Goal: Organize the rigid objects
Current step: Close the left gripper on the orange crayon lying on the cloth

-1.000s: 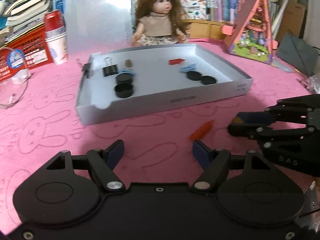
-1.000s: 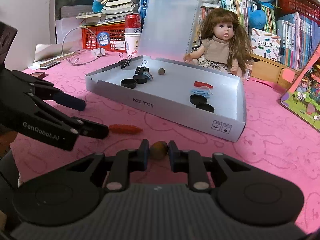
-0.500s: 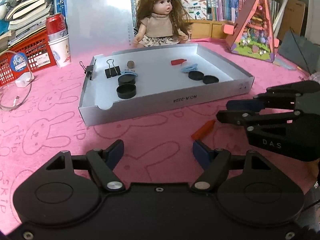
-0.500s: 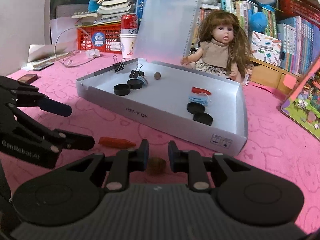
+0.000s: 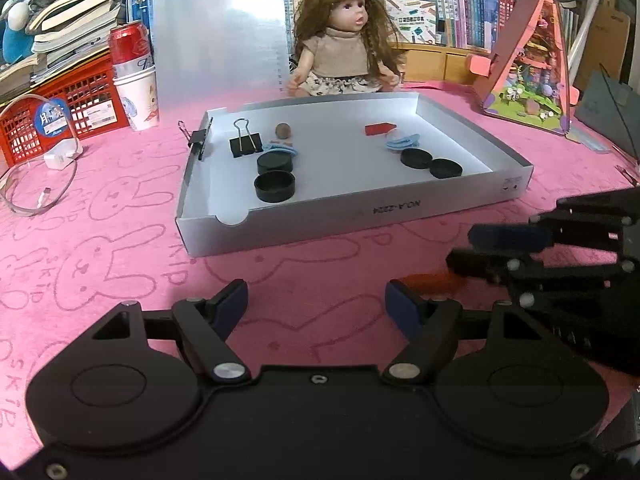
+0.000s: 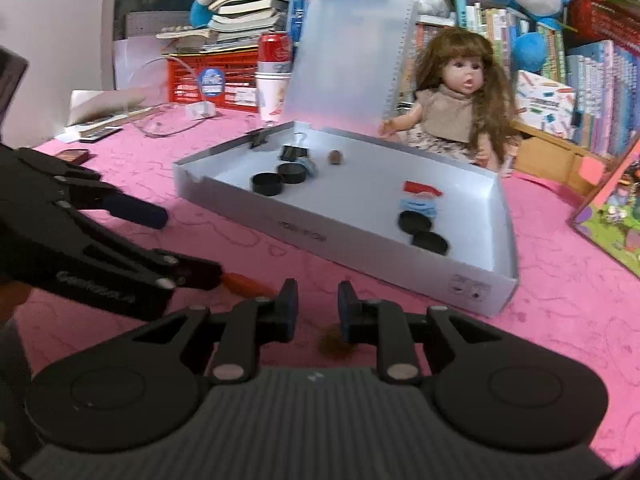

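Observation:
A white shallow box (image 5: pixel 224 236) (image 6: pixel 348 236) sits on the pink cloth and holds black caps (image 5: pixel 275 186), binder clips (image 5: pixel 245 145), a brown nut (image 5: pixel 283 131), a red piece (image 5: pixel 378 128) and blue bands (image 5: pixel 402 142). An orange-red piece (image 5: pixel 424 282) (image 6: pixel 246 285) lies on the cloth in front of the box. My left gripper (image 5: pixel 316 300) is open and empty, just left of that piece. My right gripper (image 6: pixel 314 308) has its jaws slightly apart; a brown nut (image 6: pixel 334 346) lies on the cloth below them, blurred and not gripped.
A doll (image 5: pixel 348 52) sits behind the box, beside an upright clear clipboard (image 5: pixel 216 20). A red crate (image 5: pixel 60 108), can and cup (image 5: pixel 134 76) and a cable (image 5: pixel 36 184) are at the left. A toy house (image 5: pixel 528 64) stands at the right.
The brown nut, held between my right fingers a second ago, has dropped to the cloth below them. The right gripper rose and shifted; both views moved closer to the orange-red piece.

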Motion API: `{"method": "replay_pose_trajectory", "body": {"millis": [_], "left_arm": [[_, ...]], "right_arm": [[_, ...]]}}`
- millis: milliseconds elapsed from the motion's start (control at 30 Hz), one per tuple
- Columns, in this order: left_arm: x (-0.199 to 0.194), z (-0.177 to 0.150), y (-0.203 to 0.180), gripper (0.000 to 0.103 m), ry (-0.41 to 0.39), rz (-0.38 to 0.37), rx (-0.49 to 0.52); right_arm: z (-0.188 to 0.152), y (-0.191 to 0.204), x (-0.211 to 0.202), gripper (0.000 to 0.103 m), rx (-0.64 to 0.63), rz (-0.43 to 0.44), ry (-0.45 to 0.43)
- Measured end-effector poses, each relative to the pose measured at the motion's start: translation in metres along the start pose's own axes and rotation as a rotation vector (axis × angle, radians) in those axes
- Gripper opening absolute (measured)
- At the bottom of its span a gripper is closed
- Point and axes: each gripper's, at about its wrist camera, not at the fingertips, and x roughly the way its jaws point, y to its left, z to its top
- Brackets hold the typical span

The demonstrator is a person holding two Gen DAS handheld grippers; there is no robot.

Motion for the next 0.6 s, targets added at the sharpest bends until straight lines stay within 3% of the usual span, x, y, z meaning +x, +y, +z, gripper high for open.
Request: {"method": "replay_pose_trajectory", "body": {"millis": [233,300,600], "left_arm": [[-0.004,0.001,0.006,0.074,-0.019,0.011,-0.035],[-0.01,0.001,0.006,0.074,-0.041,-0.011,-0.033],[-0.022,-0.009,-0.019,0.075,-0.074,-0.149,0.066]], "right_arm": [[-0.002,0.006,-0.003,0.03,-0.003,0.0,-0.016],[-0.003,0.001,-0.01,0.047,0.016,-0.002,-0.032],[-0.015,-0.019,-0.024,0.054,0.057,-0.017,-0.023]]}}
